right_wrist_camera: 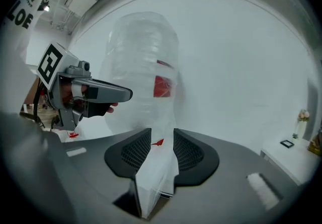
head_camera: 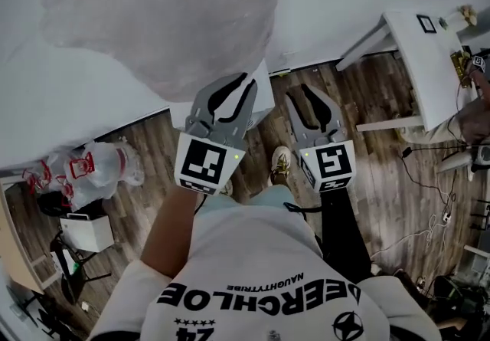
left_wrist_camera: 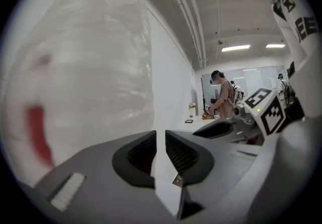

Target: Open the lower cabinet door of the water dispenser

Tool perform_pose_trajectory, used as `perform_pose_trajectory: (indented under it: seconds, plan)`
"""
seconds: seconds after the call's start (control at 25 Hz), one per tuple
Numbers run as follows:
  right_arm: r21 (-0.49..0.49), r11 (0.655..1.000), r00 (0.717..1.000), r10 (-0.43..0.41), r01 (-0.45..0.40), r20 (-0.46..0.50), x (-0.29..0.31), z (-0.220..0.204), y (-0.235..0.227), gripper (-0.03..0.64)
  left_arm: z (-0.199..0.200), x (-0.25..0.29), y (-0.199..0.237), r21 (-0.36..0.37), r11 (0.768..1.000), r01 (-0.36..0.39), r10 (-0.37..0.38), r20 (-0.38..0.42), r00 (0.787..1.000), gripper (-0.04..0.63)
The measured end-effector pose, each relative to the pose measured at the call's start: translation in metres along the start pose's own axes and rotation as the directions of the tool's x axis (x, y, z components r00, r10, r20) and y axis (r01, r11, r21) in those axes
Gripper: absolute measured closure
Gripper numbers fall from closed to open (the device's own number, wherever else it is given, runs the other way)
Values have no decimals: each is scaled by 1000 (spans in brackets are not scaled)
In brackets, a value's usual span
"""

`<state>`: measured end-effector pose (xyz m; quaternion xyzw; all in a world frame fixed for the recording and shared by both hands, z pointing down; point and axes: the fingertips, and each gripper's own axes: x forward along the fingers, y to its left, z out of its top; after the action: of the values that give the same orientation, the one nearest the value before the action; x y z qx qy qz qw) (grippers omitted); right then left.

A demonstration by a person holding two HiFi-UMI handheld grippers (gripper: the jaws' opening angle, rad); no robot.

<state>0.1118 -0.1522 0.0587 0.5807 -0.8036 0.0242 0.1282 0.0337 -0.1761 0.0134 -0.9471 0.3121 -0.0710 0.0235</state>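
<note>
The water dispenser's big bottle (head_camera: pixel 168 18), wrapped in clear plastic, fills the upper left of the head view; the white dispenser body (head_camera: pixel 262 98) shows just below it. The lower cabinet door is hidden. My left gripper (head_camera: pixel 243 90) reaches toward the body under the bottle, its jaws a narrow gap apart with nothing between them (left_wrist_camera: pixel 160 140). My right gripper (head_camera: pixel 300 94) is beside it on the right, jaws apart and empty (right_wrist_camera: pixel 162 137). Along the right gripper's jaws I see the bottle (right_wrist_camera: pixel 146 62) with a red label (right_wrist_camera: pixel 162 86) and the white dispenser top (right_wrist_camera: pixel 153 182).
A white table (head_camera: pixel 425 56) stands at the right with a person (head_camera: pixel 478 113) beside it. Plastic bags with red print (head_camera: pixel 92 167) and a white box (head_camera: pixel 86 232) lie on the wooden floor at the left. Cables (head_camera: pixel 429 217) trail at the right. The white wall is close behind.
</note>
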Motion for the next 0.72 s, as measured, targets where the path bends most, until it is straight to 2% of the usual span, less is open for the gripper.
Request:
perform_pose_trajectory:
  seconds: [0.24,0.44,0.72]
  plan:
    - [-26,988,989,151,-151,-1,32,-13,-51,480,-6,56,-13,-16,996,-84,83,-17,996,538]
    - [-20,979,979,200,-201,-24,46,-34,-93,479,-15,86,-10,-53,981,-188,182,-90,979,538]
    - [-39,957,957,287,-289,-45,57,-51,-112,479,-27,101,-3,-52,955,-293,286,-104,953,539]
